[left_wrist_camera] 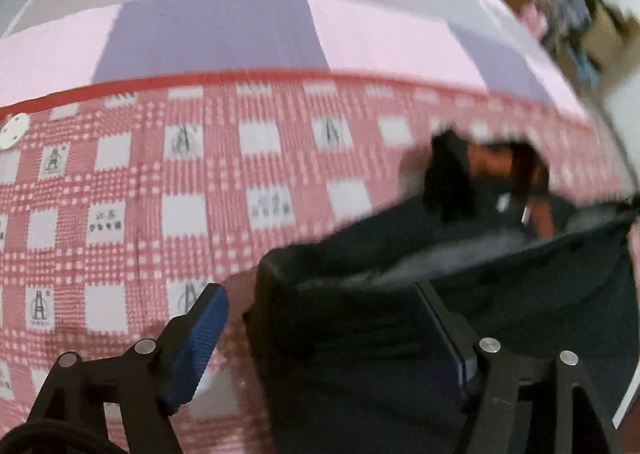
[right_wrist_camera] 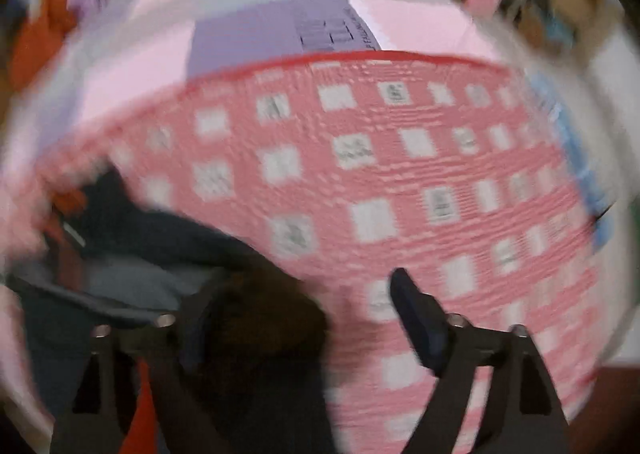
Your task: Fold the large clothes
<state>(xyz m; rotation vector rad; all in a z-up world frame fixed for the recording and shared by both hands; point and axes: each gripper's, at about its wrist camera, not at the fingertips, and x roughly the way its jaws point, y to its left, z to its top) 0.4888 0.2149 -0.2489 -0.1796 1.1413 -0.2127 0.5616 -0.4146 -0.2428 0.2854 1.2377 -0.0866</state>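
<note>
Both released: left gripper (left_wrist_camera: pixel 324 338) and right gripper (right_wrist_camera: pixel 304 318) splayed, dark garment (left_wrist_camera: pixel 500 294) loose between fingers. Best regrip at outer edges, clear of red-checked cloth (left_wrist_camera: pixel 160 181).

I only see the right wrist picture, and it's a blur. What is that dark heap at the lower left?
Observer: A dark garment. The left wrist view shows a pale grey lining inside its opening.
Operator: Is the other claw gripping it?
Observer: No. The left gripper is open, and its blue pad stands clear of the garment.
Operator: Anything else on the checked cloth?
Observer: A white round disc by its red border, far left.
</note>
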